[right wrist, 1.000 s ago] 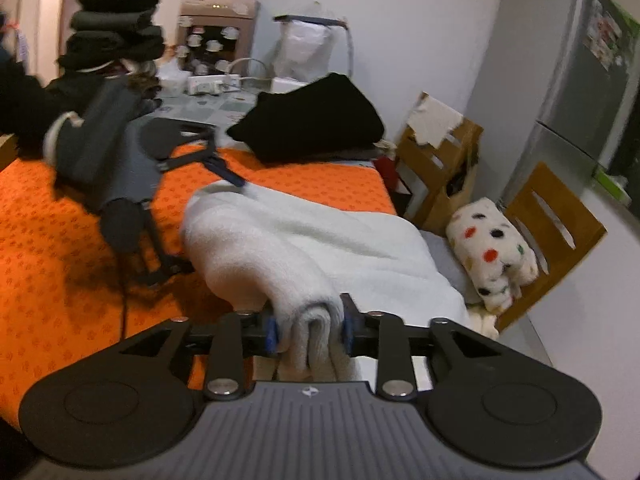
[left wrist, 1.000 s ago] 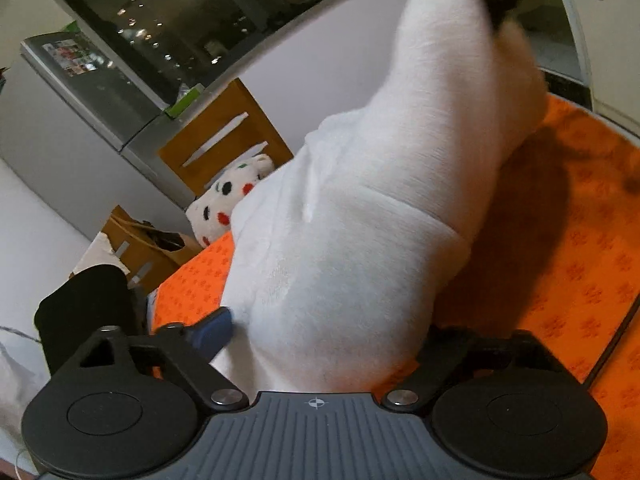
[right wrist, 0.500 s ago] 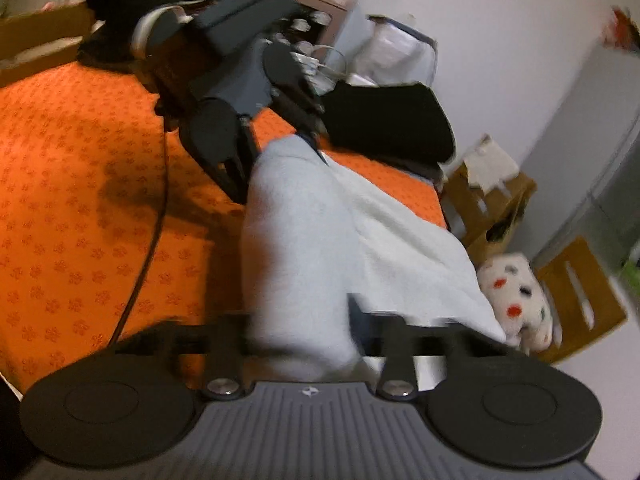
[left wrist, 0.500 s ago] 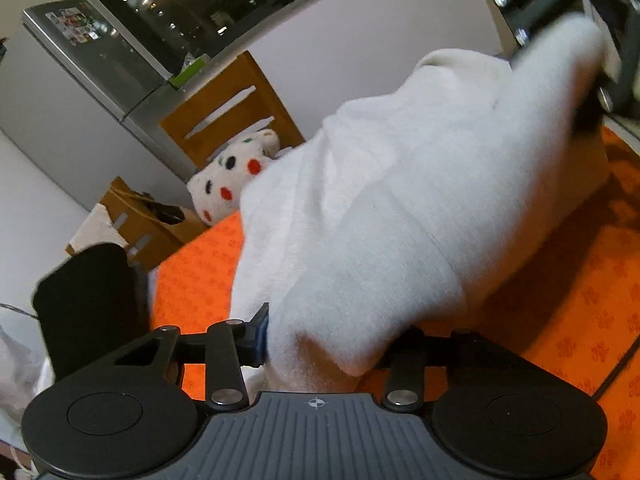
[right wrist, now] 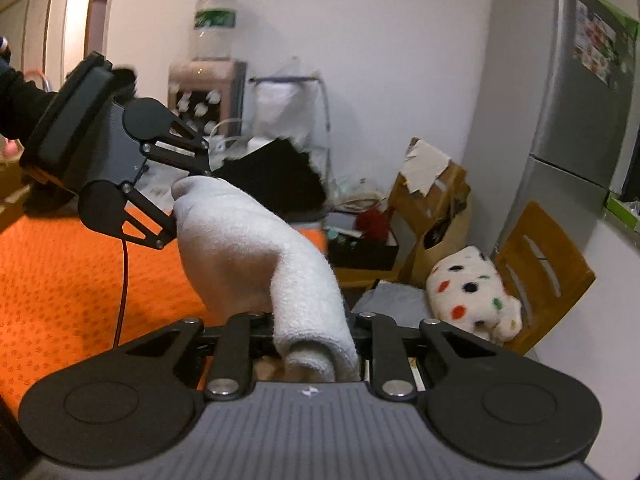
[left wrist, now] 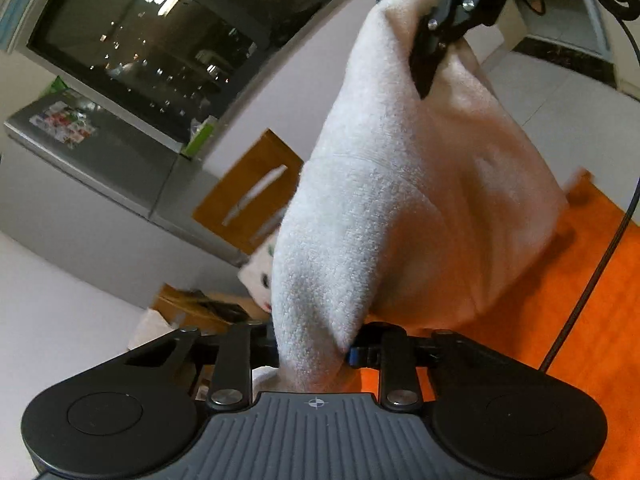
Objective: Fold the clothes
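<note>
In the left wrist view, a grey fridge [left wrist: 92,152] stands far left of the left tool [left wrist: 312,350], with a dark window [left wrist: 152,48] above it. Nearer the middle, a wooden chair [left wrist: 248,196] shows behind the white garment [left wrist: 400,208], and a spotted soft toy [left wrist: 258,272] peeks out just beside the cloth. The left tool is clenched on a bunched end of the white garment, which rises straight ahead of it as a thick, lifted fold. At the top, the right tool [left wrist: 430,52] pinches the far end of the same garment. To the right and below the cloth lies the orange cover [left wrist: 560,320], with a black cable [left wrist: 592,272] hanging over it.

In the right wrist view, the orange cover [right wrist: 60,280] spreads to the left of the right tool [right wrist: 316,344]. Above it, ahead and left, the left tool [right wrist: 184,196] grips one end of the white garment [right wrist: 248,248], and a dark sleeve [right wrist: 20,108] shows behind that tool. The garment hangs in the air between the two tools, off the cover, and its near end is rolled tight between the right tool's closed fingers. A black garment [right wrist: 276,180] lies farther ahead. To the right sit a cardboard box [right wrist: 432,200], the spotted soft toy [right wrist: 472,296], the wooden chair [right wrist: 544,276] and the grey fridge [right wrist: 560,100].
</note>
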`<state>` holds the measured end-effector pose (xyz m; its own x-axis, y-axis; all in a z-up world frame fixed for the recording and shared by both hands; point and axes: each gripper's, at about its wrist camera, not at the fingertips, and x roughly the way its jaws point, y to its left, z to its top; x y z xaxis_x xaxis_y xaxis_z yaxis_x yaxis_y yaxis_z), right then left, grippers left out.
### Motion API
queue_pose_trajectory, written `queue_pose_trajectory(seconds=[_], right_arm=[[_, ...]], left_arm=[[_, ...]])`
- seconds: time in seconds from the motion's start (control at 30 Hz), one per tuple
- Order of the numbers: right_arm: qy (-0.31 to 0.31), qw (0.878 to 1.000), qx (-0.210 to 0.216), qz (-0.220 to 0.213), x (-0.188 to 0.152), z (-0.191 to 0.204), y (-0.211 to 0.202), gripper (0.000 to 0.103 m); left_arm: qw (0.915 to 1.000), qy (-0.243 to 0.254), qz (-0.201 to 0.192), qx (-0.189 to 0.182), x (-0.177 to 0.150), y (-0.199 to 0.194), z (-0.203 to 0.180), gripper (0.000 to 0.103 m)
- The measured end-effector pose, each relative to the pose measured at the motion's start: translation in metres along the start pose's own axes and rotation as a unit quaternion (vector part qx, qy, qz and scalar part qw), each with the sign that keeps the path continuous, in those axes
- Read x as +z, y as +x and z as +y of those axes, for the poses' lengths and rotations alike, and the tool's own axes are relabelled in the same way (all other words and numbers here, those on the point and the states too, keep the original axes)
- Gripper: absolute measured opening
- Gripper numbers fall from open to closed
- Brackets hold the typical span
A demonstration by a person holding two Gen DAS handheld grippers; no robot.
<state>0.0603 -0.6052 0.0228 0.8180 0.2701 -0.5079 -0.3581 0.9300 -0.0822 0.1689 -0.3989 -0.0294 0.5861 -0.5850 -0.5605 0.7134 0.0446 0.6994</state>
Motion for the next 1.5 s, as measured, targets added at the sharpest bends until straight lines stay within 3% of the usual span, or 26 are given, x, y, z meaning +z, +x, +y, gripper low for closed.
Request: queue_pose_trajectory(seconds=[0.1, 0.23, 0.37, 0.47, 0.67, 0.83, 1.0, 1.17, 1.23, 1.33, 1.5], right_arm=[[0.006, 1.000, 0.006, -0.002, 0.009, -0.058, -0.013, 0.023], [-0.009, 1.000, 0.005, -0.019, 0.027, -0.091, -0.049, 0.022], [-0.025, 0.999, 0.003, -0.038, 0.045, -0.121, -0.086, 0.023], [-0.042, 0.997, 0.008, -0.057, 0.064, -0.134, -0.121, 0.023], [-0.077, 0.990, 0.048, -0.106, 0.106, -0.120, -0.208, 0.023], [-0.084, 0.979, 0.111, -0.150, 0.132, -0.103, -0.276, 0.023], [-0.064, 0.958, 0.215, -0.178, 0.155, -0.089, -0.315, 0.023], [-0.056, 0.930, 0.315, -0.183, 0.173, -0.056, -0.313, 0.023], [-0.044, 0.919, 0.350, -0.175, 0.182, -0.044, -0.298, 0.023], [-0.020, 0.903, 0.401, -0.155, 0.193, -0.024, -0.266, 0.023], [0.006, 0.882, 0.459, -0.106, 0.206, 0.024, -0.178, 0.023]], left_arm=[[0.9999, 0.007, 0.001, 0.010, 0.044, 0.015, 0.019, 0.028], [0.9992, -0.004, -0.016, 0.038, 0.085, 0.020, 0.030, 0.028], [0.9961, -0.026, -0.038, 0.074, 0.116, -0.001, 0.034, 0.028], [0.9930, -0.027, -0.051, 0.103, 0.135, -0.035, 0.033, 0.028], [0.9837, -0.007, -0.051, 0.172, 0.177, -0.141, 0.020, 0.029], [0.9635, -0.017, -0.029, 0.266, 0.215, -0.240, -0.013, 0.029], [0.9439, -0.026, 0.034, 0.327, 0.240, -0.324, -0.052, 0.029], [0.9286, -0.058, 0.109, 0.350, 0.247, -0.387, -0.079, 0.029], [0.9225, -0.063, 0.138, 0.355, 0.234, -0.406, -0.084, 0.029], [0.9136, -0.087, 0.176, 0.356, 0.206, -0.422, -0.087, 0.029], [0.9043, -0.133, 0.227, 0.336, 0.126, -0.417, -0.079, 0.029]])
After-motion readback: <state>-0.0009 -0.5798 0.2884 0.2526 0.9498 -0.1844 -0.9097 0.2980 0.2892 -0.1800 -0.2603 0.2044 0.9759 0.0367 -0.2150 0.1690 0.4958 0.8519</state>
